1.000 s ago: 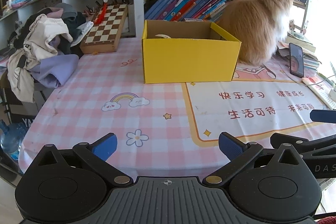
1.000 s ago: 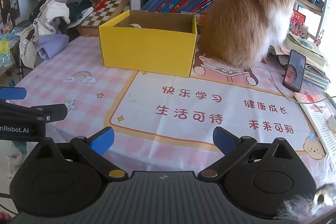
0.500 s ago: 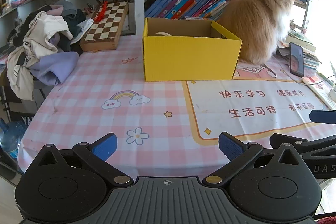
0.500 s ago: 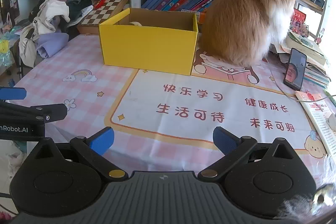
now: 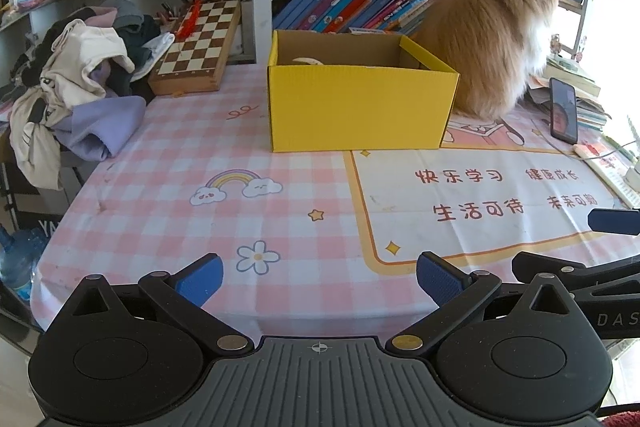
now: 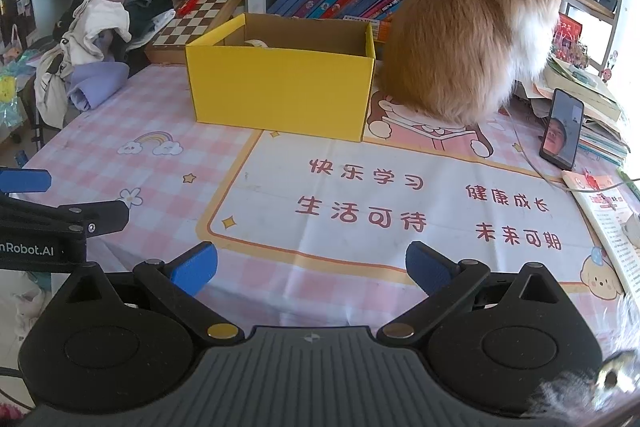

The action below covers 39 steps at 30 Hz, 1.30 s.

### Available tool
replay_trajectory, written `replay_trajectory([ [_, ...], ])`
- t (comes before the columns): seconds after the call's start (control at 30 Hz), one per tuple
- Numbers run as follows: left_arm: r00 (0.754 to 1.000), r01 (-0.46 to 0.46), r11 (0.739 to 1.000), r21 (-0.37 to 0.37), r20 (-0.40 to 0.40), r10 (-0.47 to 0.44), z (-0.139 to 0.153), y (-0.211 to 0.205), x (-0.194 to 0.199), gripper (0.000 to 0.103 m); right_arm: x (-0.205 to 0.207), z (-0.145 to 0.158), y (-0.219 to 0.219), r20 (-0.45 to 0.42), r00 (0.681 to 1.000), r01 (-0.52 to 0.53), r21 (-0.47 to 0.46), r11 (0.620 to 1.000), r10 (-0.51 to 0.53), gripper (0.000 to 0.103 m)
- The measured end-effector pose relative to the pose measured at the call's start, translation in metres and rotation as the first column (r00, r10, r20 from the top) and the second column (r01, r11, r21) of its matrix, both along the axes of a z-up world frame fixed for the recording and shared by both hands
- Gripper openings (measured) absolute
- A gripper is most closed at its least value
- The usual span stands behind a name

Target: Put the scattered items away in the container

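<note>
Both tools, left (image 5: 319,277) and right (image 6: 311,269), spread empty above the table's near edge (image 5: 160,307), yellow box (image 5: 356,107) well ahead.

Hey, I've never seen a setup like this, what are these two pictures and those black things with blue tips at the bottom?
Each picture comes from a camera mounted on a hand-held gripper, looking forward along its two fingers. One view shows the left gripper, the other the right gripper. Both are open and hold nothing. Ahead is a table with a pink checked cloth. On it stand a yellow box with something pale inside, a fluffy orange cat beside the box, a propped phone, a chessboard and a pile of clothes.
</note>
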<state>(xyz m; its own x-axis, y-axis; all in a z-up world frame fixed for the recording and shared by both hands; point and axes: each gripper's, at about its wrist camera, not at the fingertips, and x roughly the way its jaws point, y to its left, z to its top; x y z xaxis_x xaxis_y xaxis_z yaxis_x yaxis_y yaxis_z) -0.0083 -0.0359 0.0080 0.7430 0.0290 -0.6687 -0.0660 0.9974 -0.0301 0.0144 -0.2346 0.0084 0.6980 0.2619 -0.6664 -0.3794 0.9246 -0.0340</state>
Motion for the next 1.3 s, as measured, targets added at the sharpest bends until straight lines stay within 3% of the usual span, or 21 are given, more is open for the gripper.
replay_trajectory([
  [1.3,1.0,-0.013,1.0,-0.003,-0.013,0.013,-0.0003,0.0031,-0.0025,0.103,-0.003,-0.0014,0.0038,-0.002,1.0,-0.013,-0.001,1.0,0.013,0.102],
])
